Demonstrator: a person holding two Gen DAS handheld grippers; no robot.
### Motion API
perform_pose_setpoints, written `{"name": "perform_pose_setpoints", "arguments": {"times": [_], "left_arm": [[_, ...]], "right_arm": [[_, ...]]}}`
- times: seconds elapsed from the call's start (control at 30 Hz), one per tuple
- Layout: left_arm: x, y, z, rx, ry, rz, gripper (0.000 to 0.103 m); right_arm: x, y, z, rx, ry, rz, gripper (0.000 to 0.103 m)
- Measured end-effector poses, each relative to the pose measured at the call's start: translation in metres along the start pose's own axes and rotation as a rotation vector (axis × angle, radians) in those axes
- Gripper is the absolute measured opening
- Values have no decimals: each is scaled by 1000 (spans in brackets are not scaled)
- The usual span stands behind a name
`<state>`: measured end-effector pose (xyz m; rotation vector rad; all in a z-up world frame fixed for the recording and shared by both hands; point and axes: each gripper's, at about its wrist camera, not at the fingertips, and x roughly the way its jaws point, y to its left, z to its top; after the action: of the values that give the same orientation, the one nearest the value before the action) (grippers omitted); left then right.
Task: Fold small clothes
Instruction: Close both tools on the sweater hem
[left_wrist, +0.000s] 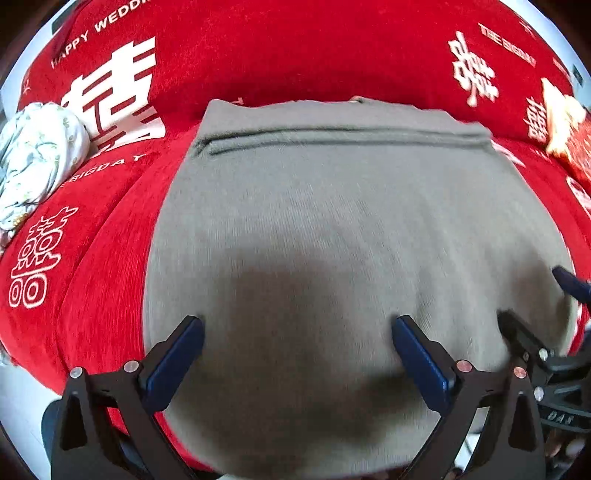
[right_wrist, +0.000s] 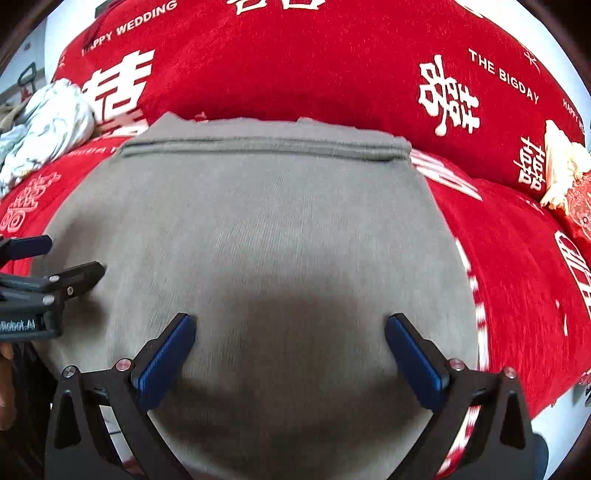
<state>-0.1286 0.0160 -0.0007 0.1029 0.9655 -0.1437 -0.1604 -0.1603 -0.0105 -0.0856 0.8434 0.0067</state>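
Note:
A grey knitted garment (left_wrist: 332, 229) lies spread flat on the red sofa cover, with a folded band along its far edge. In the right wrist view the same grey garment (right_wrist: 258, 229) fills the middle. My left gripper (left_wrist: 297, 325) hovers over the garment's near part, jaws wide apart, nothing between its blue pads. My right gripper (right_wrist: 290, 323) stands beside it, also wide open and empty. The right gripper's fingers (left_wrist: 517, 332) show at the right edge of the left wrist view; the left gripper's fingers (right_wrist: 81, 275) show at the left edge of the right wrist view.
The red sofa cover (left_wrist: 295, 55) carries white characters and lettering. A pale floral bundle of cloth (left_wrist: 33, 162) lies at the far left, seen again as cloth (right_wrist: 48, 122). A cream and red item (right_wrist: 565, 173) sits at the far right.

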Motion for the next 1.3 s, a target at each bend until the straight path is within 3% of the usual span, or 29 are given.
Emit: {"name": "perform_pose_setpoints", "arguments": {"times": [0.2,0.37,0.43,0.53,0.63,0.73,0.8,0.87,0.93,0.97,1.03,1.07,1.1,1.13,1.3], "left_arm": [[-6,3,-22,0,53,-31,102],[-7,5,-38,47,161,-29,103],[-15,16,-43,10,160,-52,102],[-18,42,-51,-84,159,-58,102],[-3,67,-63,-202,226,-87,102],[19,73,-73,-271,323,-136,102],[27,69,-75,-297,345,-198,102],[30,62,-74,-284,348,-222,102],[27,55,-73,-259,335,-229,90],[24,52,-72,-247,331,-237,84],[17,51,-74,-220,323,-241,53],[14,52,-75,-219,322,-243,45],[12,55,-77,-231,327,-273,15],[9,56,-79,-244,335,-307,9],[-15,57,-74,-219,279,-335,9]], "right_arm": [[-10,3,-21,-47,52,-1,102],[-12,8,-39,-123,197,-24,103],[-18,5,-45,-146,201,-28,103],[-29,-22,-51,-53,189,-34,103],[-29,-59,-54,93,213,-44,103],[-16,-81,-62,207,292,-20,103],[-2,-86,-69,259,362,24,103],[0,-82,-74,262,360,57,103],[-7,-79,-74,234,328,66,94],[-11,-78,-73,227,312,73,84],[-19,-80,-73,201,298,73,61],[-25,-82,-74,191,288,90,37],[-27,-84,-73,197,285,114,20],[-31,-90,-74,220,283,154,18],[-55,-111,-69,270,212,304,14]]}}
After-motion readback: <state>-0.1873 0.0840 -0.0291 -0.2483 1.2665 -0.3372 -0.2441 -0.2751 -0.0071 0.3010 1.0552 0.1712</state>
